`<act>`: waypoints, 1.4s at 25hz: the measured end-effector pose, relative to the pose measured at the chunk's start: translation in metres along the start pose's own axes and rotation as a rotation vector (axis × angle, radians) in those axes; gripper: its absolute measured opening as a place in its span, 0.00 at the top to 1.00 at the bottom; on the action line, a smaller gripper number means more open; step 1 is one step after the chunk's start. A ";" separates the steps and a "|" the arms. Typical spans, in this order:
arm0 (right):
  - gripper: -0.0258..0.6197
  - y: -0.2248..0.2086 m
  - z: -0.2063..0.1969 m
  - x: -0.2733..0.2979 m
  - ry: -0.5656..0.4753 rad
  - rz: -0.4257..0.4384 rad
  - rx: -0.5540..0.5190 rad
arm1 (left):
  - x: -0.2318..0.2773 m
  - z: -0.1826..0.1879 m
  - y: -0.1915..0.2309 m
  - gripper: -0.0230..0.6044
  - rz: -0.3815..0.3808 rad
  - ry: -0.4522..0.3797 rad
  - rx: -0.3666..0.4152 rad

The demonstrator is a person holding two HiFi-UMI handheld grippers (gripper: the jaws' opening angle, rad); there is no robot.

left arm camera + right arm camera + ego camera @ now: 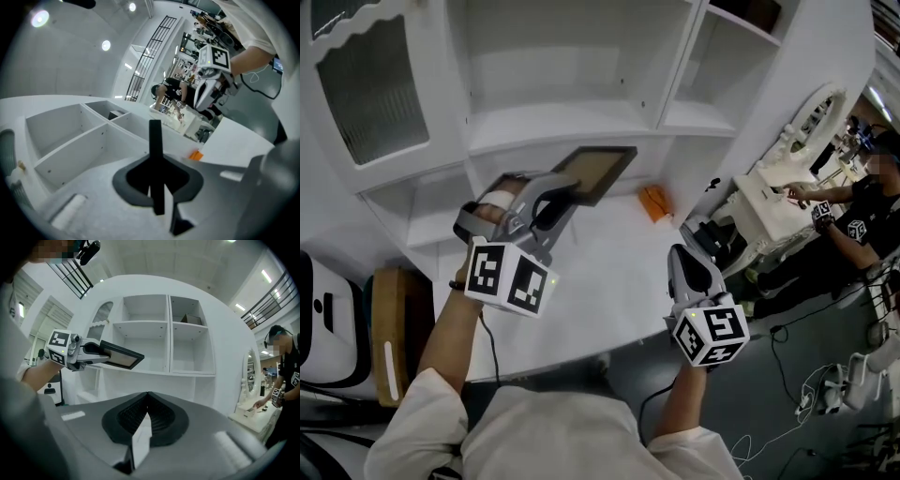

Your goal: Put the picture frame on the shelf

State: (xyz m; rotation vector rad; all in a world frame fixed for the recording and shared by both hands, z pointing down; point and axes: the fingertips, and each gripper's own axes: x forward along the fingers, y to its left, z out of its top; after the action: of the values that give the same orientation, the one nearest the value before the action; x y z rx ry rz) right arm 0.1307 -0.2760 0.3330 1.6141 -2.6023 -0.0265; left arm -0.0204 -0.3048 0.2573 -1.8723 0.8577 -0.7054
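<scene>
The left tool (555,195) is clamped on one edge of the picture frame (596,172) and holds it in the air just in front of the white shelf (572,117), face turned up. The right tool (678,251) has its jaws together with nothing between them, out from the shelf over the white surface (600,281). An orange object (654,202) lies at the shelf's foot

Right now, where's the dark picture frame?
Head view, left of centre: the dark-rimmed picture frame is clamped in the left gripper, before the white shelves.

pic frame (595,173) | dark, tan face | near-flat, airborne | by white shelf (572,117)
</scene>
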 end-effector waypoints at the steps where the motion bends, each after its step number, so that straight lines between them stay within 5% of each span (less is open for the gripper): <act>1: 0.95 -0.007 0.000 0.006 -0.001 0.007 -0.001 | 0.009 0.001 0.003 0.91 -0.002 0.001 0.004; 16: 0.95 -0.071 -0.015 0.074 0.038 0.099 0.025 | 0.116 -0.025 0.027 0.91 -0.041 0.171 0.134; 35: 0.95 -0.099 -0.025 0.100 0.044 0.113 0.045 | 0.167 -0.046 0.024 0.91 -0.080 0.280 0.261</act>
State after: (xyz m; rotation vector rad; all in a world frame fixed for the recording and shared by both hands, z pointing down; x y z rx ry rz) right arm 0.1773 -0.4087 0.3584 1.4614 -2.6739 0.0747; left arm 0.0366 -0.4690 0.2731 -1.6034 0.8229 -1.0942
